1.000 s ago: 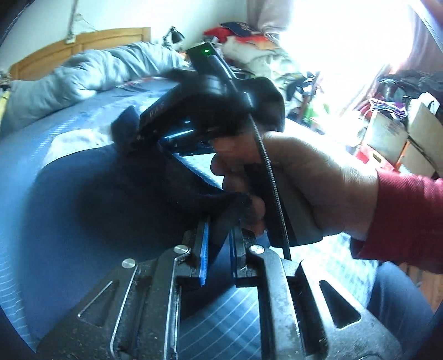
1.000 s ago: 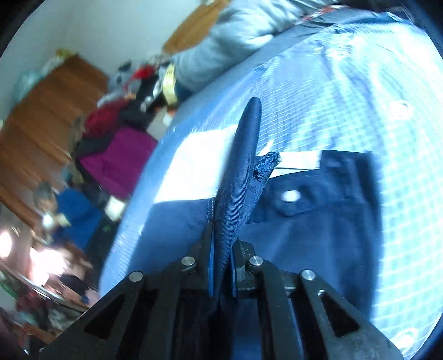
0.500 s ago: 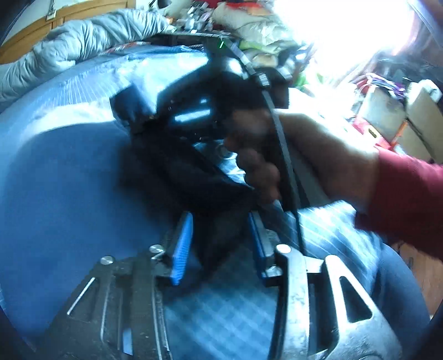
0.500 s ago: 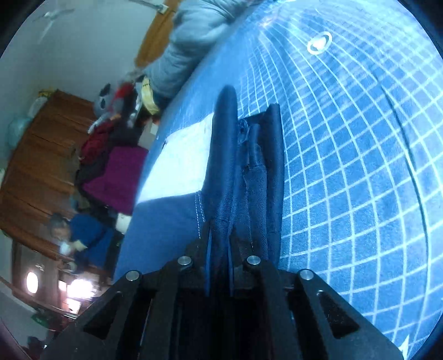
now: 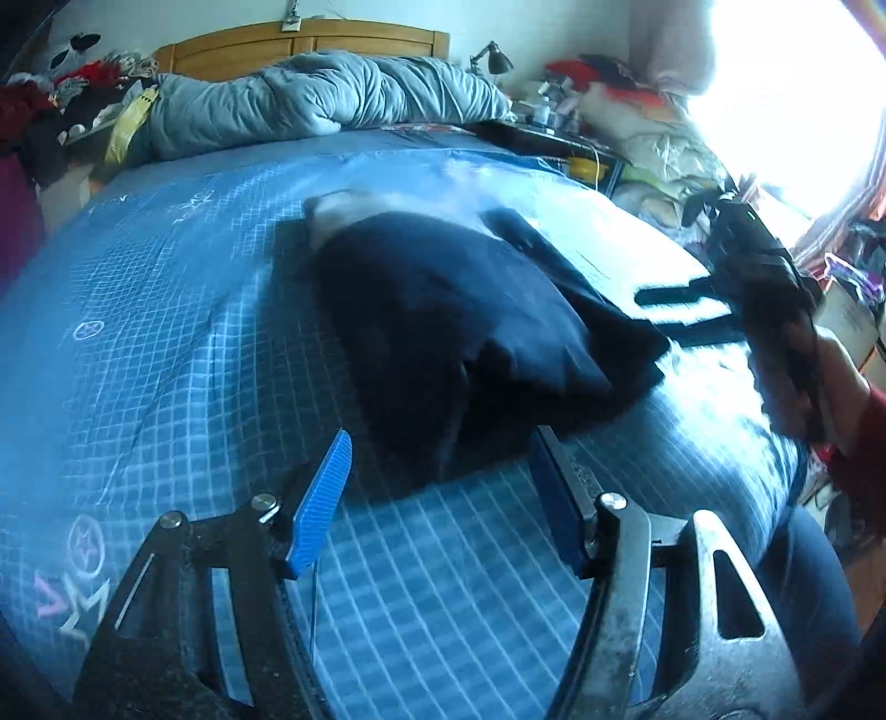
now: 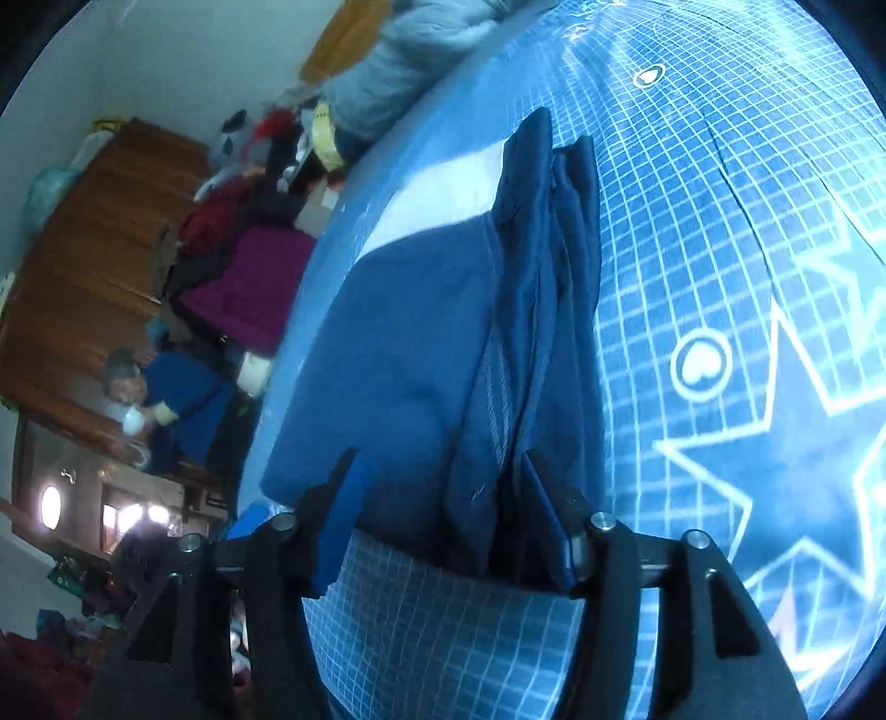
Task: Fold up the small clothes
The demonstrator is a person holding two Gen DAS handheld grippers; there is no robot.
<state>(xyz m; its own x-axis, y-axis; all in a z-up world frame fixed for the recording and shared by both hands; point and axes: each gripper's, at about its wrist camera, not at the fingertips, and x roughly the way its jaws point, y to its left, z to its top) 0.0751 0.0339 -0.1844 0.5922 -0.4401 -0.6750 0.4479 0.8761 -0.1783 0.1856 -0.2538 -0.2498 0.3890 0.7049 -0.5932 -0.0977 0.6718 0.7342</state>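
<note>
A navy garment lies folded on the blue grid mat that covers the bed. My left gripper is opening; the fabric's near edge lies loosely between its blue pads, which do not press it. In the right wrist view the same garment shows stacked folds along its right side. My right gripper is opening too, the folded edge between its jaws with daylight at the left pad. A hand in a red sleeve holds the right gripper at the mat's right edge.
A white cloth peeks out beyond the garment. A grey quilt and a wooden headboard lie at the far end. Clutter and boxes fill the right side. A wardrobe, a magenta pile and another person are off the bed.
Both grippers were shut on the navy fabric and held it up; now both have let go and drawn back. The garment has dropped flat and folded. The right gripper has swung off to the right.
</note>
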